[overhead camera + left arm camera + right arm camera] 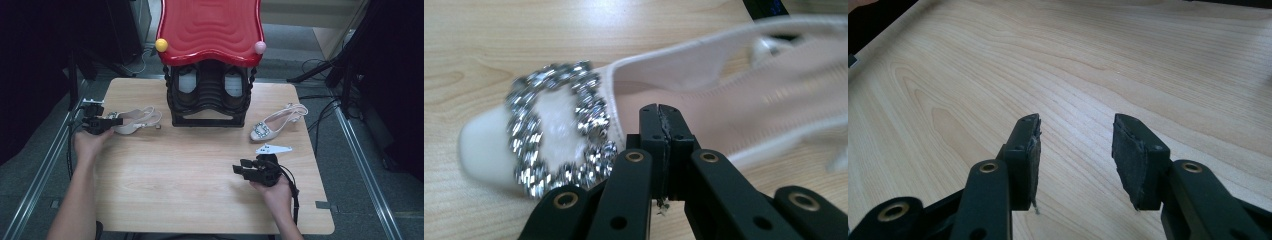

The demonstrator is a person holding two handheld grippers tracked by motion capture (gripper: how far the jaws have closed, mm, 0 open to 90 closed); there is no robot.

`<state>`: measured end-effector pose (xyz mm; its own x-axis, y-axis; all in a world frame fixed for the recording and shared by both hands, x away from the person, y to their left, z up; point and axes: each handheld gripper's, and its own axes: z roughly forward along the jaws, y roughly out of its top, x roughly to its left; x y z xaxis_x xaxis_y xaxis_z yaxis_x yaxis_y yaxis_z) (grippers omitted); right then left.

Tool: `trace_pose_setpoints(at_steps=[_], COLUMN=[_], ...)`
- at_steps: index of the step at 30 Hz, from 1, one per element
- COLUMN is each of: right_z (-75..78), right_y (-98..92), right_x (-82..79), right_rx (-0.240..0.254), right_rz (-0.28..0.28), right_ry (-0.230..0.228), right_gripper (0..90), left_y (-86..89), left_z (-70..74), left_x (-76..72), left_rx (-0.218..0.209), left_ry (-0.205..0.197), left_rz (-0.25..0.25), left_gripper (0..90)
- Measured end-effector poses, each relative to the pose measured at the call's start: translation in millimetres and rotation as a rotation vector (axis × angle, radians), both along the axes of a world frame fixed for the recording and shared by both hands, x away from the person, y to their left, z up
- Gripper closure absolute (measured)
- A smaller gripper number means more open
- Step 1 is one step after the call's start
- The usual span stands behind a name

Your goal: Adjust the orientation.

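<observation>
**Gripper State and Shoe Position at the Table**

The left gripper [111, 121] is located at the 9 o'clock edge of the wooden table [200, 165]. In the left gripper view, its jaws are seen pressed fully together, pad against pad, with nothing between them. The closed tips are positioned just in front of the inner rim of the left shoe [704, 95], beside the rhinestone buckle [559, 127] on the toe; whether the tips touch the shoe cannot be told. In the high view, this pale slingback shoe [135, 121] lies on its sole at the table's 9 o'clock side, toe toward the gripper and heel strap toward the rack.

The right gripper [240, 167] is held at about 5 o'clock on the table, pointed toward 9 o'clock. In the right gripper view [1075, 142], its jaws are seen parted by a moderate gap, above bare wood. Nothing is held or touched by them.

A second, matching shoe [277, 122] lies at about 2 o'clock, well apart from both grippers. A black shoe rack [209, 97] with a red top [210, 27] stands at 12 o'clock, between the two shoes. A small white plate [272, 148] rests on the table just beyond the right gripper.
</observation>
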<state>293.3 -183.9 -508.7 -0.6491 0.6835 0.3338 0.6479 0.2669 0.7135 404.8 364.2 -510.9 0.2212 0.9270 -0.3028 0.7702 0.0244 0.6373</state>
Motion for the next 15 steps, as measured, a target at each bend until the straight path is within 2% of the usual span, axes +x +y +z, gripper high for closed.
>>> trace_pose_setpoints(at_steps=[2, 3, 7, 9, 15], right_z=[-0.4, -0.4, -0.4, -0.4, -0.6], right_y=[-0.1, 0.0, -0.1, 0.0, 0.6], right_x=[0.4, 0.4, 0.8, 0.8, 2.1], right_rx=[0.002, 0.002, 0.0, 0.001, -0.002], right_rz=[-0.001, -0.001, 0.002, 0.003, 0.003], right_ry=[0.003, 0.004, 0.003, 0.002, 0.005], right_gripper=[55.1, 55.1, 55.0, 55.0, 54.7], left_y=[-1.2, -1.0, -4.0, -12.2, -44.4], left_z=[1.1, 1.5, 10.6, 19.6, 36.1], left_x=[0.9, 1.1, -2.2, -5.2, -9.8], left_rx=[0.014, 0.006, -0.06, -0.082, -0.059], left_ry=[0.007, 0.012, -0.013, -0.024, -0.047], left_rz=[-0.004, -0.008, -0.004, -0.031, -0.103], left_gripper=[90.0, 90.0, 90.0, 90.0, 90.0])
